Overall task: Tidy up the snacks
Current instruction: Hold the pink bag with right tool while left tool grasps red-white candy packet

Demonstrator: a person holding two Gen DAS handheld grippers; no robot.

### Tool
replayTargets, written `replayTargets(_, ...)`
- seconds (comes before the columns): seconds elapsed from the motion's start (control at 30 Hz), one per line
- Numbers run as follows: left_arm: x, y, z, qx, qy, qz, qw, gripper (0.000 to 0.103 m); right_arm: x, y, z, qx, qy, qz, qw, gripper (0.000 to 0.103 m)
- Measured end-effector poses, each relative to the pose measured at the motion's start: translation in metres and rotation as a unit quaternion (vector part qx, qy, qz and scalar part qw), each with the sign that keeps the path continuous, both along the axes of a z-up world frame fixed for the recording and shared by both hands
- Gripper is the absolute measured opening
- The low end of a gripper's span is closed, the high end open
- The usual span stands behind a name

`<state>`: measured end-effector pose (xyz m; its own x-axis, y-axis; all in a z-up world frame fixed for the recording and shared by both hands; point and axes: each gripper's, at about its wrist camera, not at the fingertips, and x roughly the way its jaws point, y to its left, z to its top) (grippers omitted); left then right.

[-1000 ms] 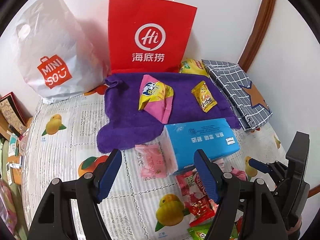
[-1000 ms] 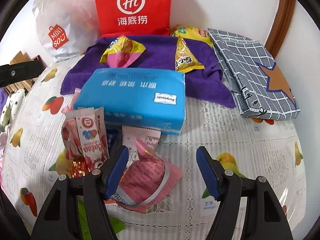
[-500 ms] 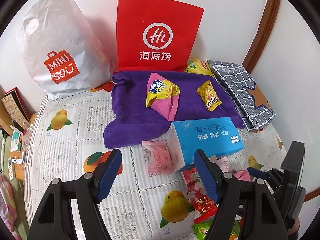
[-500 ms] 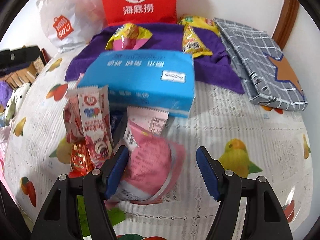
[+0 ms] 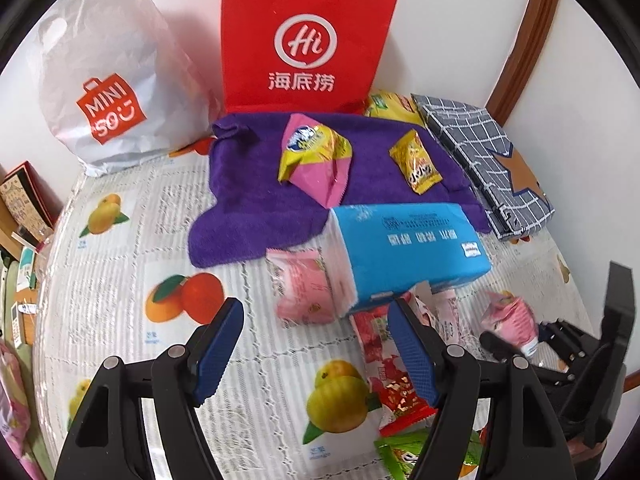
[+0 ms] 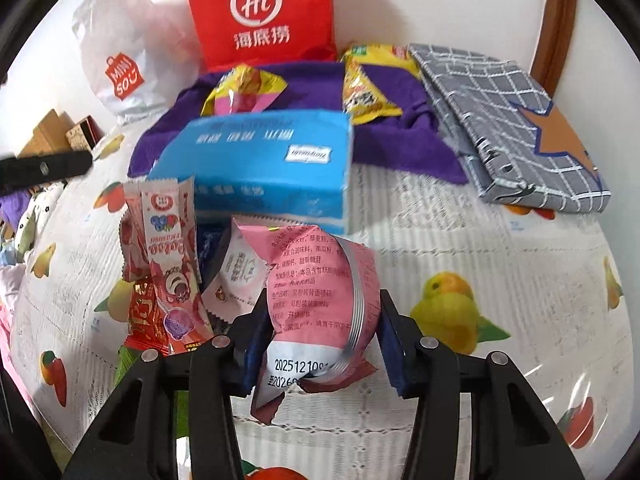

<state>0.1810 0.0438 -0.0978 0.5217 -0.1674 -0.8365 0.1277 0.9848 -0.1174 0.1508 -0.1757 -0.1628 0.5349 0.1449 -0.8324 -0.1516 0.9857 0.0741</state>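
Observation:
My right gripper (image 6: 320,340) is shut on a pink snack packet (image 6: 320,300) and holds it just in front of a blue tissue pack (image 6: 260,160). The packet also shows in the left wrist view (image 5: 512,320), with the right gripper (image 5: 520,344) around it. My left gripper (image 5: 316,352) is open and empty above the tablecloth. A second pink packet (image 5: 300,292) lies left of the tissue pack (image 5: 404,248). A purple towel (image 5: 256,200) holds a yellow-pink snack (image 5: 316,160) and a yellow snack (image 5: 416,164). Red snack packets (image 6: 160,260) lie to the left.
A red paper bag (image 5: 304,44) and a white Miniso bag (image 5: 108,96) stand against the back wall. A grey checked cloth (image 5: 484,156) lies at the right. Another yellow packet (image 5: 388,108) sits behind the towel. Green packets (image 5: 404,452) lie near the front edge.
My right gripper has moved forward over the pink packet and closed on it. My left gripper has drawn back a little and stays open.

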Motion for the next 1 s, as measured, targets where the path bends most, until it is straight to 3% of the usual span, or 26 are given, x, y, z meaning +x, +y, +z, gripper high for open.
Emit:
replayTargets(0.37,0.000,-0.018,-0.032,0.007,0.036,-0.001,0.9993,0.071,-0.004,-0.033,0.007,0.008,-0.020,-0.019,1.000,0.049)
replayTargets(0.87,0.014,-0.059,-0.056,-0.003,0.074,-0.021,0.9971,0.071,-0.009,-0.056,-0.009,0.030,-0.009,-0.027,0.999,0.049)
replayTargets(0.9,0.014,-0.061,-0.056,0.001,0.072,-0.021,0.9972,0.070,-0.009,-0.057,-0.009,0.030,-0.009,-0.028,0.999,0.049)
replayTargets(1.0,0.013,-0.064,-0.057,-0.006,0.076,-0.027,0.9967,0.047,-0.008,-0.059,-0.011,0.036,-0.007,-0.028,0.999,0.049)
